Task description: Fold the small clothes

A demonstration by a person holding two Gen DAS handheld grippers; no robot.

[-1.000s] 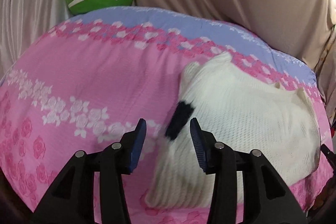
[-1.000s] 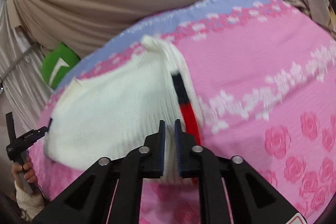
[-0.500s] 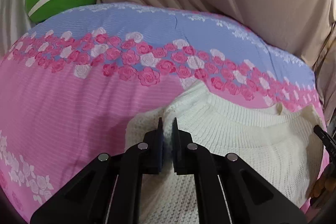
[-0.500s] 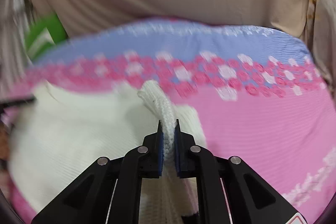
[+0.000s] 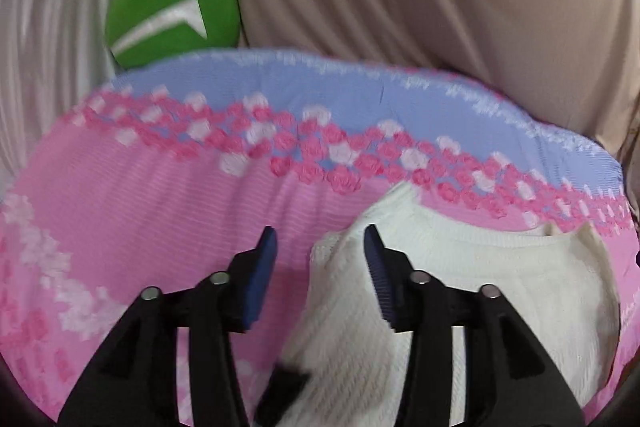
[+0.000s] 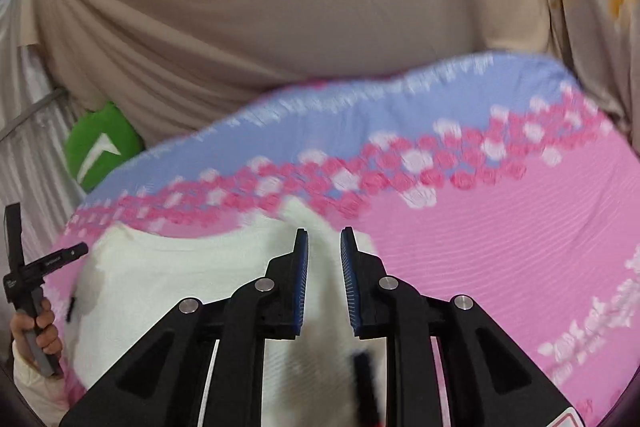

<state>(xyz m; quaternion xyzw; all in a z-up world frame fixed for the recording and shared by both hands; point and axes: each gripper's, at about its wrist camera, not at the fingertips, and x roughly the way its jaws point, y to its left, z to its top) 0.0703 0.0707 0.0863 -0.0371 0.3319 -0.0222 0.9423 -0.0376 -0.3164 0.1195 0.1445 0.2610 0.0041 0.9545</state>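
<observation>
Both grippers have let go since half a second ago. The left gripper (image 5: 320, 259) now stands spread wide, empty. The right gripper (image 6: 323, 267) has parted too, gripping nothing. The cream knitted sweater (image 5: 460, 303) lies on the pink rose-patterned bedsheet (image 5: 140, 195), at five o'clock in the left wrist view. A green round cushion (image 5: 172, 21) sits at eleven o'clock.

The sweater (image 5: 460, 291) is a chunky cream knit, bumpy waffle texture, totally matt. Bed sheet (image 5: 160, 195) looks like thin printed cotton with fine woven ribbing, soft and non-shiny. Backdrop curtain (image 6: 260, 27) is plain beige cloth, smooth with slack folds. Green cushion (image 5: 172, 19) seems plush, fuzzy fabric. Both the left hand-held gripper (image 5: 318, 259) and right hand-held gripper (image 6: 324, 263) are matt black plastic with ridged blue rubbery pads (image 6: 301, 279) and shiny metal pins.
</observation>
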